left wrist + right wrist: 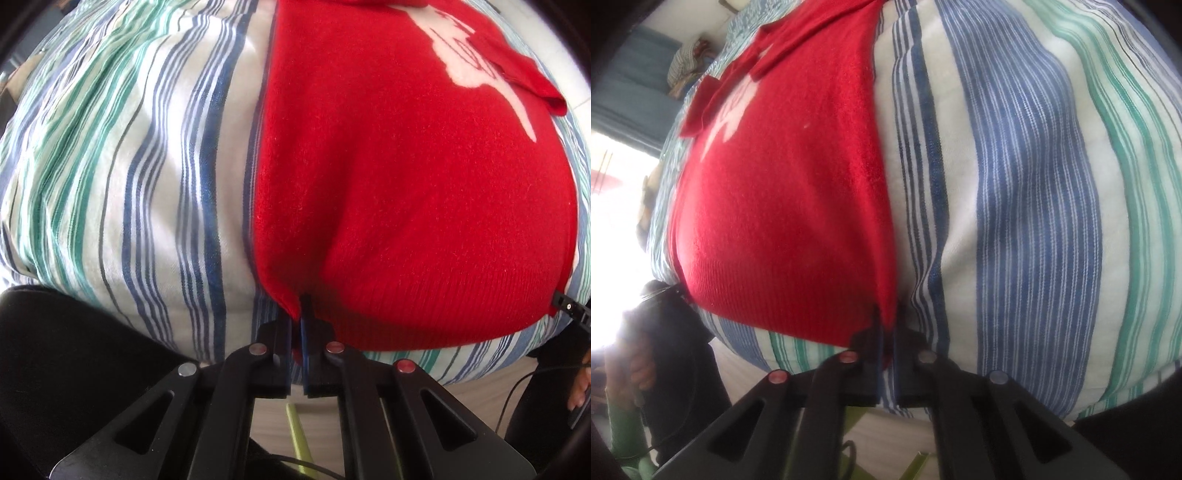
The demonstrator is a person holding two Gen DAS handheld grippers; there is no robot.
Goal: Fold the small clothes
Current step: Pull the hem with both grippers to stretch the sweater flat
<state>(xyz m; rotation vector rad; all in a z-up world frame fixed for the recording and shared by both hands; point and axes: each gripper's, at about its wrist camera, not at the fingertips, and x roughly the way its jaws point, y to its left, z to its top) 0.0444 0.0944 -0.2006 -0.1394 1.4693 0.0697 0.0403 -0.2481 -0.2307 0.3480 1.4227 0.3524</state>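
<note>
Red sweater (406, 192) spread flat on a striped blanket (122, 177), white chest motif facing up, ribbed hem nearest both cameras. Already partly folded: both sleeves look laid inward across the chest, 1 red cuff (546, 96) lying over the motif in the left wrist view, 2 red bands crossing the upper body in the right wrist view. Side edges straight and neat.

Left gripper (300, 306) shut tight on the hem's left corner, a small tuck of red knit pinched between the blue pads. Right gripper (885, 325) likewise clamped on the opposite hem corner, red fabric caught between its fingers. Tip of the right gripper just visible at the far hem corner in the left wrist view, so both bottom corners held at once.

Judged about halfway: sleeves in, body still at full length. Left to do, most likely: lift the hem, carry it up toward the collar, lay it down square, perhaps 1 more fold after that. Collar end too far off and too distorted to judge.
</note>
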